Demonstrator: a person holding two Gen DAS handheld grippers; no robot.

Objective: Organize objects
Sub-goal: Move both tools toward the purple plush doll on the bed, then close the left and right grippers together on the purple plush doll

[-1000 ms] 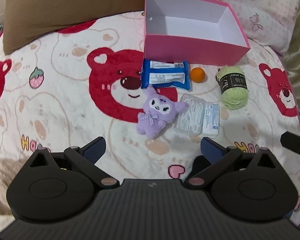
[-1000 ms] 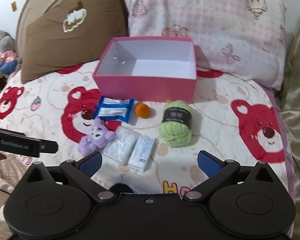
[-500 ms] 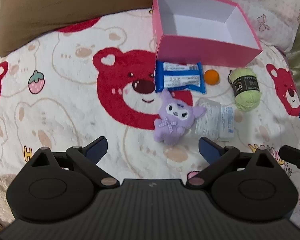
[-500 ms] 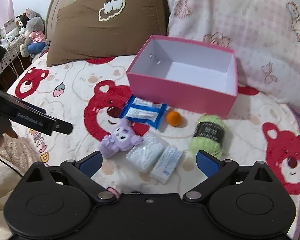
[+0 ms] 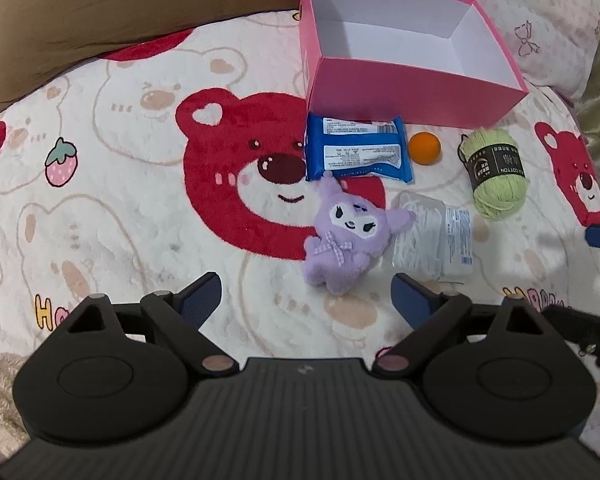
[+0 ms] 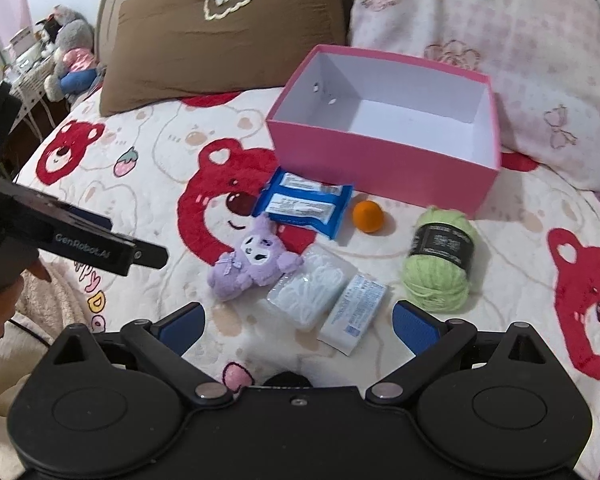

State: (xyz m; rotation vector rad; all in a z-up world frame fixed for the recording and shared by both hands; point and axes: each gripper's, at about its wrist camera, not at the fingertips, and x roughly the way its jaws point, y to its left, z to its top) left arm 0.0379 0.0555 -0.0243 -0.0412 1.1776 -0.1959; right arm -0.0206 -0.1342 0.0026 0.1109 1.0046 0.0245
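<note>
Since the earlier frames both grippers had come lower and nearer the clutter, so the plush loomed larger ahead of the left gripper. Its jaws had just been closing a little, yet they stood wide apart with nothing between them. The right gripper was also spread wide and empty, poised above the bag and the small pack.

The box sat empty at the back of the blanket. Just in front of it lay the wipes, the ball and the yarn; nearer were the plush and the bag, touching each other.

The risks seemed these. The plush's arm lay against the bag, so a grab at the plush might have caught the bag's edge and dragged it along. The soft blanket could have bunched between the fingers if they pressed down too deep. The two grippers were close together, the left one showing at the side of the right view, so reaching for neighbouring items at once could have made them collide. The ball might have rolled if nudged.
</note>
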